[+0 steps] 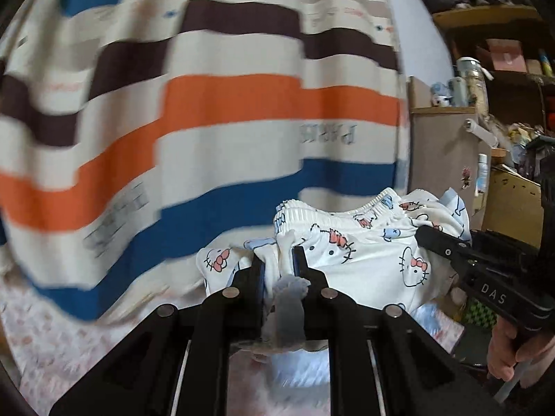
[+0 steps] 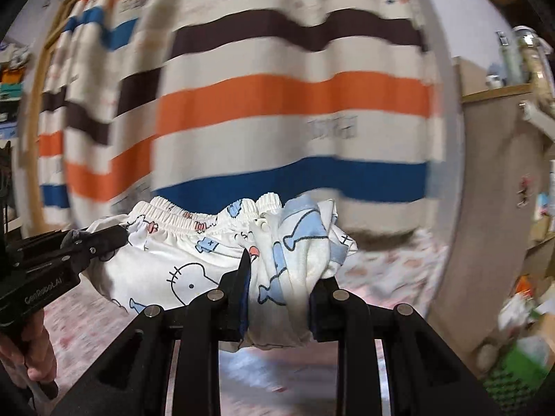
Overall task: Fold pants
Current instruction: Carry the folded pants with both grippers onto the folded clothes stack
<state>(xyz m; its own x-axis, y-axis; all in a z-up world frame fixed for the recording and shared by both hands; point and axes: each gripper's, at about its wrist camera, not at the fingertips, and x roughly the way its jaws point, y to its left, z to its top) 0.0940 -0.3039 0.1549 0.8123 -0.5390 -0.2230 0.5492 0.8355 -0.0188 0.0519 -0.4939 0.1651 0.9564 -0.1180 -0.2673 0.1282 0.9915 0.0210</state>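
Left wrist view is mostly filled by a big striped curtain (image 1: 215, 104) with cream, brown, orange and blue bands, pretty blurry. Below it there's a pinkish patterned bedspread (image 1: 52, 339), and off to the right a beige cabinet (image 1: 440, 159) with clutter on top. The pants (image 1: 364, 256), white with cartoon cat faces and blue fish, hang up in the air between the two tools, elastic waistband on top, stretched side to side well clear of the bedspread. The left gripper (image 1: 279, 260) is pinched narrow on a bunch of the fabric at one end. In the right wrist view the right gripper (image 2: 279, 277) is clamped on a thicker wad of pants at the other end. A hand (image 1: 503, 353) holds its handle.
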